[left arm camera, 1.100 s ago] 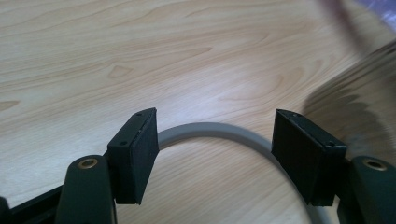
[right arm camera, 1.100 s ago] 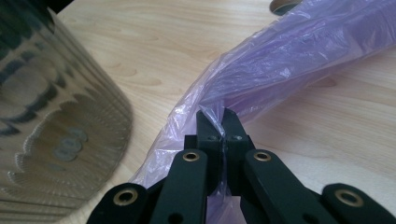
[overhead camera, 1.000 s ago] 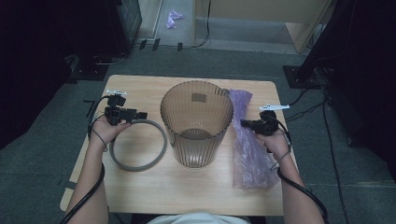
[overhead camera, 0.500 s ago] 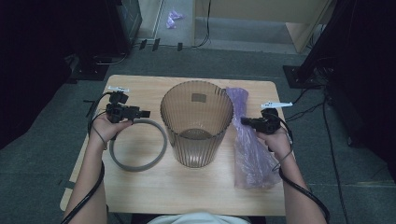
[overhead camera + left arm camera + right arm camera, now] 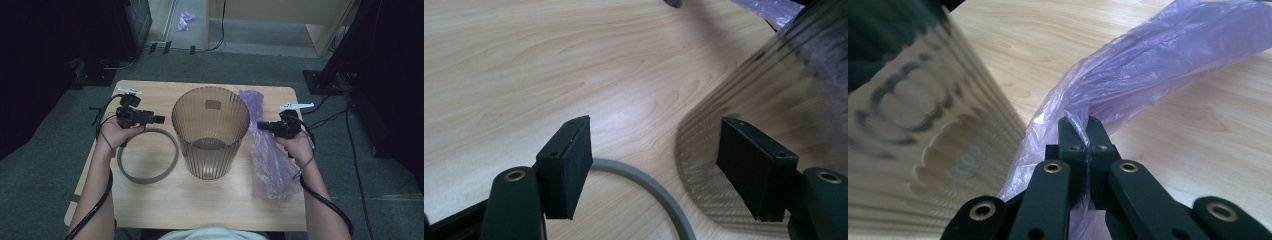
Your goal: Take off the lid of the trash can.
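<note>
A ribbed, see-through brown bin (image 5: 210, 131) stands upright in the middle of the wooden table (image 5: 200, 200). Left of it lies a grey ring (image 5: 148, 176). My left gripper (image 5: 159, 119) hovers above the ring's far side, open, with nothing between its pads (image 5: 566, 165); below it the grey ring (image 5: 649, 187) and the bin's base (image 5: 744, 100) show. A purple plastic bag (image 5: 267, 150) lies right of the bin. My right gripper (image 5: 260, 125) is shut on a fold of the purple bag (image 5: 1148, 80), lifting it beside the bin (image 5: 913, 125).
The table's far edge (image 5: 200, 84) borders a grey carpet with cables and dark stands. A scrap of purple plastic (image 5: 186, 18) lies on the floor far back. Bare wood spans the near part of the table.
Both hands have risen a little. The right gripper has lifted the bag's edge with it; the left stays open over the ring.
</note>
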Action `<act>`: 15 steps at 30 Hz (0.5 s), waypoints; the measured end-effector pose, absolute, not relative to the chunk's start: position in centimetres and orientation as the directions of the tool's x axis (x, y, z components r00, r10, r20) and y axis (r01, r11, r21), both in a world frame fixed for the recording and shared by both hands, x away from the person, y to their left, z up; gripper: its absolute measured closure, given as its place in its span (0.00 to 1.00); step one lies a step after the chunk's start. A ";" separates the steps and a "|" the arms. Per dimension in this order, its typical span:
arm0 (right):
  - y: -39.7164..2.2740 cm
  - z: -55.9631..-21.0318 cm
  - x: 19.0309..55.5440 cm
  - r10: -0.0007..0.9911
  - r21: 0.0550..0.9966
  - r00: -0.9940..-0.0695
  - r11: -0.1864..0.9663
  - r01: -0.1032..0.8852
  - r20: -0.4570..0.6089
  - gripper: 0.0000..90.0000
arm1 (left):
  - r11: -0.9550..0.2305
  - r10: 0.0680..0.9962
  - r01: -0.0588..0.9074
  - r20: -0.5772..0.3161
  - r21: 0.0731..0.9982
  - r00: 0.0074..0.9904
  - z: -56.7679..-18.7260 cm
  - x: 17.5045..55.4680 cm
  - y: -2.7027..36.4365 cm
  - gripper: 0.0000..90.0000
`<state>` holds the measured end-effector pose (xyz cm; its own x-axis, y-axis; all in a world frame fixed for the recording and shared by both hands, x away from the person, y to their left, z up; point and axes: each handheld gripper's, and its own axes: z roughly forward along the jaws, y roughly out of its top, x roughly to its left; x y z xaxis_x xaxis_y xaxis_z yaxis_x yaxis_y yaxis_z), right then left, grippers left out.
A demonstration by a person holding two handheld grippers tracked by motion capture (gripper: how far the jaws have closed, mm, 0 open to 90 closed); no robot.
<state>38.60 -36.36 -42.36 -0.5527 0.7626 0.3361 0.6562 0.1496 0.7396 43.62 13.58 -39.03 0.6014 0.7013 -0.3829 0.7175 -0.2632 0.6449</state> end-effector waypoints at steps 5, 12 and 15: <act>-36.2 -41.7 39.8 0.755 0.739 -0.550 0.131 0.661 0.357 1.00 | -0.292 0.686 0.710 -0.377 0.641 0.622 -37.7 44.5 12.3 0.33; -35.6 -40.7 41.0 0.728 0.737 -0.555 0.101 0.668 0.403 1.00 | -0.271 0.661 0.694 -0.396 0.667 0.638 -36.3 44.9 12.0 0.33; -35.5 -40.4 41.0 0.716 0.741 -0.566 0.103 0.664 0.408 1.00 | -0.235 0.665 0.712 -0.424 0.662 0.614 -36.1 45.1 12.3 0.33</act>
